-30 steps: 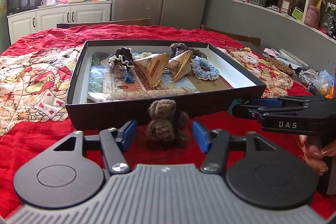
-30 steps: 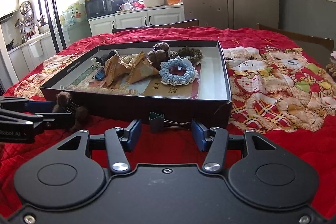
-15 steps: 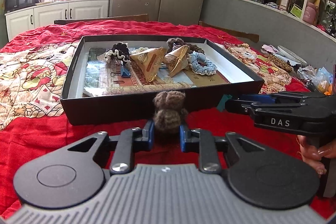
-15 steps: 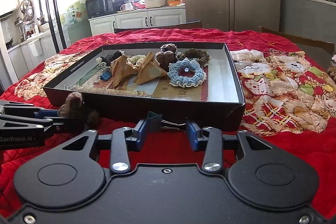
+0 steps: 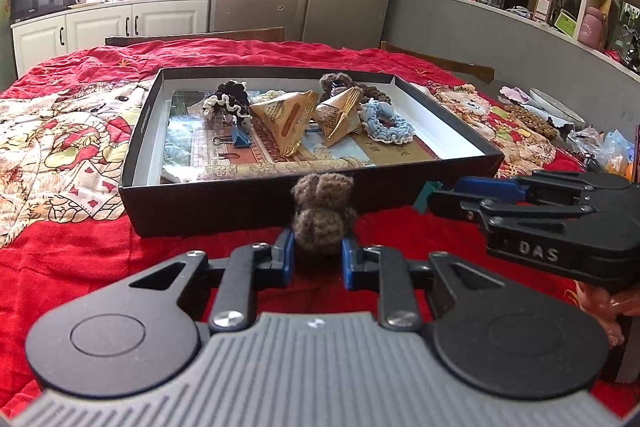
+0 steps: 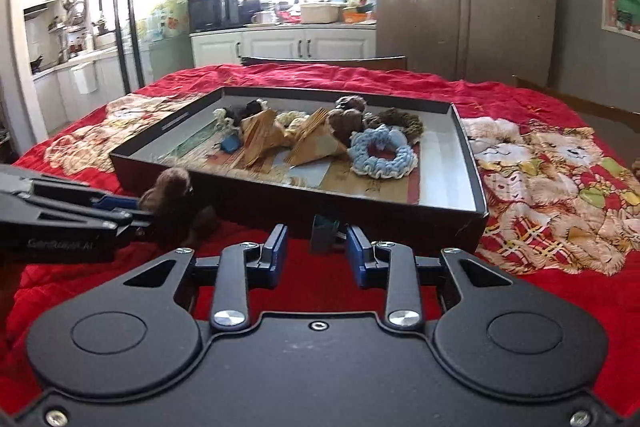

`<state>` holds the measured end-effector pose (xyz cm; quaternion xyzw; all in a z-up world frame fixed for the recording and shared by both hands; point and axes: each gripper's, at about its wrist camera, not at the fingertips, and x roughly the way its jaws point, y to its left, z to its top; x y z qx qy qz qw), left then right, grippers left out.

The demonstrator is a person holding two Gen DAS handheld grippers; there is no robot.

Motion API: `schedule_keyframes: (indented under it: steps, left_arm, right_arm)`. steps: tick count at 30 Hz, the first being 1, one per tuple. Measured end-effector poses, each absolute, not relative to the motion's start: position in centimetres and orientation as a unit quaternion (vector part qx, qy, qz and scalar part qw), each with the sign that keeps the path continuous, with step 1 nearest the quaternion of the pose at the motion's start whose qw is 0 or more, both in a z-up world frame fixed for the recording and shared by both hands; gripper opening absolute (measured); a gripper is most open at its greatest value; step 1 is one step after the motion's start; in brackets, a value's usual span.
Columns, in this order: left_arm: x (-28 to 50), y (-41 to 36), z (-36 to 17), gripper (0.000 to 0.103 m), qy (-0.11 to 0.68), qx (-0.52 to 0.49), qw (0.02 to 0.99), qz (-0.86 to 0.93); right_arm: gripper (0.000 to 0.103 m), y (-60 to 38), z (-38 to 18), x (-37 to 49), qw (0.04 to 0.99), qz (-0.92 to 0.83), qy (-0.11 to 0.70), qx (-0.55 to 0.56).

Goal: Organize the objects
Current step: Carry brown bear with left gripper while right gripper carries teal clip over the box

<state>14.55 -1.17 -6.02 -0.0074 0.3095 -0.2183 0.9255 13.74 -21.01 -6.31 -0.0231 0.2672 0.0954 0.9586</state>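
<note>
We see the left gripper (image 5: 317, 259), wide open a second ago around the brown crocheted scrunchie (image 5: 322, 213), now clamped on it near the front wall of the black box (image 5: 248, 203). The right gripper (image 6: 317, 255) has been closing its jaws around the teal binder clip (image 6: 325, 233); whether its pads touch it we cannot tell.

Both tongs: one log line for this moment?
left tongs: shut on brown scrunchie | right tongs: closing, teal binder clip between, ungripped
</note>
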Motion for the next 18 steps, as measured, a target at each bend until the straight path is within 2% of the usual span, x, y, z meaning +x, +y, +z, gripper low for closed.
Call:
schedule_keyframes:
  steps: [5, 14, 18]
  left_arm:
    - [14.4, -1.1, -5.9, 0.026, 0.306, -0.003, 0.927, -0.218]
    - [14.4, -0.8, -5.9, 0.026, 0.308, -0.01, 0.925, -0.223]
    - [14.3, -0.8, -5.9, 0.025, 0.308, -0.009, 0.924, -0.225]
  right_arm:
    - [0.023, -20.4, -6.5, 14.5, 0.958, 0.082, 0.273, -0.02]
    - [0.022, -19.6, -6.9, 14.7, 0.959, 0.071, 0.271, -0.039]
    - [0.016, -19.7, -6.9, 14.8, 0.959, 0.068, 0.273, -0.035]
